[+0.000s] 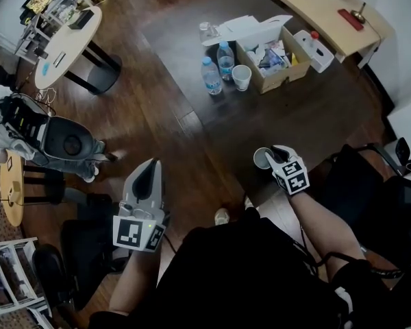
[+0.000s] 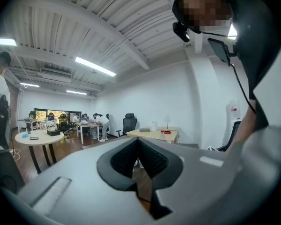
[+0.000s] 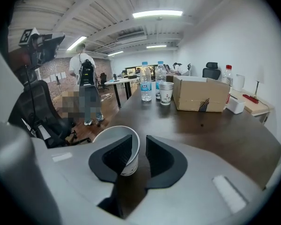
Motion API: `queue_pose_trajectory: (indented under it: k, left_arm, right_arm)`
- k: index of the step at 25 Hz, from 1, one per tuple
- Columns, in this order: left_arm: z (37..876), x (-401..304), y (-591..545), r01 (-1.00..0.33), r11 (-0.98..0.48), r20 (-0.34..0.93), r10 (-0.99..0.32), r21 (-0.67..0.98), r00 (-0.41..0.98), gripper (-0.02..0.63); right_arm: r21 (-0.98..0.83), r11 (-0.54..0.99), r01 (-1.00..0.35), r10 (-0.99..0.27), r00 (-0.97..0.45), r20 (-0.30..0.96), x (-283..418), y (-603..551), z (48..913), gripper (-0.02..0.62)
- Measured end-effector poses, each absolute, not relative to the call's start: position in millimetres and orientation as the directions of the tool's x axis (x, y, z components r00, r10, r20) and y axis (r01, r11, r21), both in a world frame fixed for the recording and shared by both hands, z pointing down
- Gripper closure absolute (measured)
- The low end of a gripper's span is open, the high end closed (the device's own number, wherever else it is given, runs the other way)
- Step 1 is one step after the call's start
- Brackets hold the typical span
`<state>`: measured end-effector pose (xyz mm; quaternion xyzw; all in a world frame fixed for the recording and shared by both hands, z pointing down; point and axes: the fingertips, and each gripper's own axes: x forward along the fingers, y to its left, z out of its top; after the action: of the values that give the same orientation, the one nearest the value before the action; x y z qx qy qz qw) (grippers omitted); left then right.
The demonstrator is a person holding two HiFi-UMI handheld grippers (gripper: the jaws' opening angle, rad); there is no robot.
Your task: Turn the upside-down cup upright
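One white paper cup point(image 3: 129, 163) is standing mouth-up near the front edge of the dark brown wooden surface point(image 1: 294, 115), its long axis vertical, so the turning-over looks done. The right hand-held gripper point(image 1: 277, 155) is angling down onto it with its jaws about halfway apart. The cup's side wall is sitting in the gap, with dark surface showing between that wall and the right-hand pad, and nothing appears to be pinched (whether the other pad is brushing the cup cannot be told). The left hand-held gripper point(image 1: 149, 166), jaws together and empty, is hanging well apart from the cup, out over the wooden floor. The right hand is by far the nearer, and it is likely facing a clean draw back and up without tipping the light cup.
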<state>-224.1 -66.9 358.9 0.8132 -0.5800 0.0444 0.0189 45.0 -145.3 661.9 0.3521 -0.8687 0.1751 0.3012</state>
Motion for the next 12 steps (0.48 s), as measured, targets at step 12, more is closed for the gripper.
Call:
queue_pose_trajectory:
  k: [12]
  left_arm:
    - [357.9,-221.6,-73.7,-0.938,-0.347,0.083,-0.935,-0.012,0.345,0.606]
  right_arm:
    - [-0.062,0.682,-0.729,-0.504,-0.530,0.682,50.4,-141.9,662.1,0.534]
